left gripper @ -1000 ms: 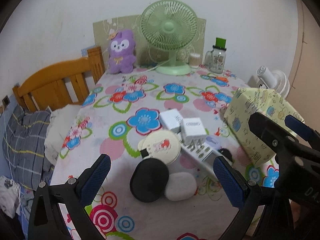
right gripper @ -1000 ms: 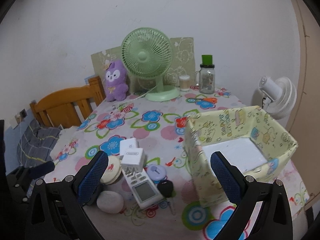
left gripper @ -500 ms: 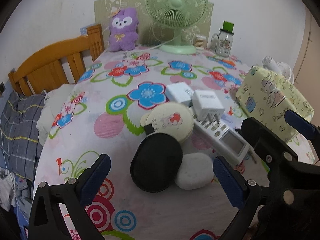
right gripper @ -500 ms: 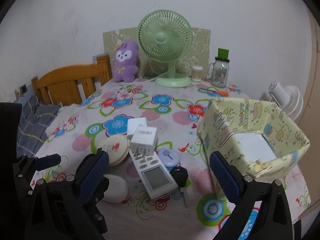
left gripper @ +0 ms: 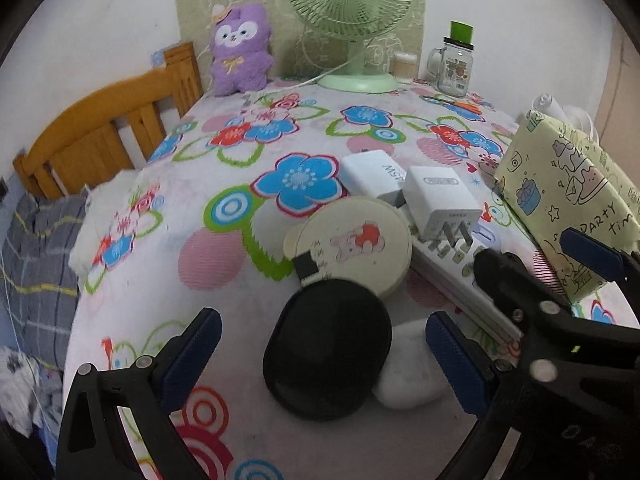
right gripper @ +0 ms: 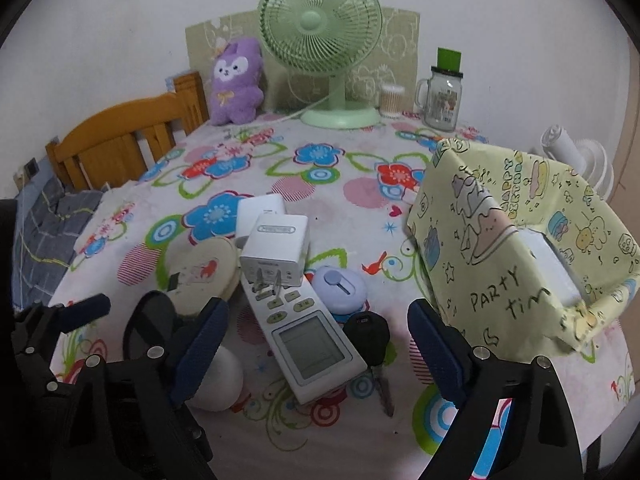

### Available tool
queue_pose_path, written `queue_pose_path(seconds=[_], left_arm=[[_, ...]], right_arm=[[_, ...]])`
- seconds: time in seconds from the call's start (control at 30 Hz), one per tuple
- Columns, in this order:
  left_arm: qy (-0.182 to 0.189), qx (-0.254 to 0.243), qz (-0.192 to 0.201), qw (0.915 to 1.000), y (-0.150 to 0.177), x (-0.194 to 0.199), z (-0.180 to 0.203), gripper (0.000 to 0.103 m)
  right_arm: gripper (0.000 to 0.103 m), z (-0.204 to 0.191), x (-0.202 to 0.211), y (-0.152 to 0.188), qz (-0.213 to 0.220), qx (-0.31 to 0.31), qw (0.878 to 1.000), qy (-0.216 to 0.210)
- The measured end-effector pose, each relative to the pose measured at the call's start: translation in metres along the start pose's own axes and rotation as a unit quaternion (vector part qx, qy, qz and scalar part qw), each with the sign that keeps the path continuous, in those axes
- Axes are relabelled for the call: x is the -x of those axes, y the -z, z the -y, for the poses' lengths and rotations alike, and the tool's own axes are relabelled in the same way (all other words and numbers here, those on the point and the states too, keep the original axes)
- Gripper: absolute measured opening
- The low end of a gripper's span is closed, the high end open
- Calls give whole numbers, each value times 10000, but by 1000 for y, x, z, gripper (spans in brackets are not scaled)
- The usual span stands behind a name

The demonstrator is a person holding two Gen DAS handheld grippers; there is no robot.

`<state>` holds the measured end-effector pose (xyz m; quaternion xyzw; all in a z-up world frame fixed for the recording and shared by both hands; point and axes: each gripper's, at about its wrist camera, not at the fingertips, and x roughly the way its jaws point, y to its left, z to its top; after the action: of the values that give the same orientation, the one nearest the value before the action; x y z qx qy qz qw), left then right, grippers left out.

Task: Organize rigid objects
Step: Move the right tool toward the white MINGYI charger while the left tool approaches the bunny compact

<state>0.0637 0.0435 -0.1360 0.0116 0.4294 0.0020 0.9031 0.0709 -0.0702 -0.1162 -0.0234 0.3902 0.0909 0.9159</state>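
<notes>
Left gripper (left gripper: 318, 354): fingers apart, empty, framing the black round case (left gripper: 327, 350).
Right gripper (right gripper: 318, 338): jaws apart but just been closing, the remote (right gripper: 302, 330) between them, not pinched.
Pile: 2 chargers, tin, remote, key, clustered on the floral table (right gripper: 320, 432).
Box (right gripper: 520, 248): open, right of pile.
Advice: lower squarely, take 1 item per gripper, avoid dragging neighbours.

A smooth white plastic charger (right gripper: 276, 250) is lying on printed cloth (right gripper: 320, 200). Glossy patterned paper is covering the box (right gripper: 500, 264). A fuzzy plush toy (right gripper: 236, 80) is sitting beside a varnished wooden headboard (right gripper: 120, 144).
</notes>
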Motion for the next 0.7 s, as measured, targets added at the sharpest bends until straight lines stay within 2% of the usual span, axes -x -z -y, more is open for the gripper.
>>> queue_pose_path(seconds=[0.1,0.33,0.7], left_arm=[[16,-154,22,9999,-4,-3,3,103],[335,-102,-122,9993,-9,-10,-3,103],[297,-71,-189,9994,-27,-25,-4,103]], right_arm=[[86,0,-11,-2,-240,7,9996,-112],[85,-1,-26,-7,-451,-70,9988,-176],[81,-12,-39,-26,-299,81,9995,-89]])
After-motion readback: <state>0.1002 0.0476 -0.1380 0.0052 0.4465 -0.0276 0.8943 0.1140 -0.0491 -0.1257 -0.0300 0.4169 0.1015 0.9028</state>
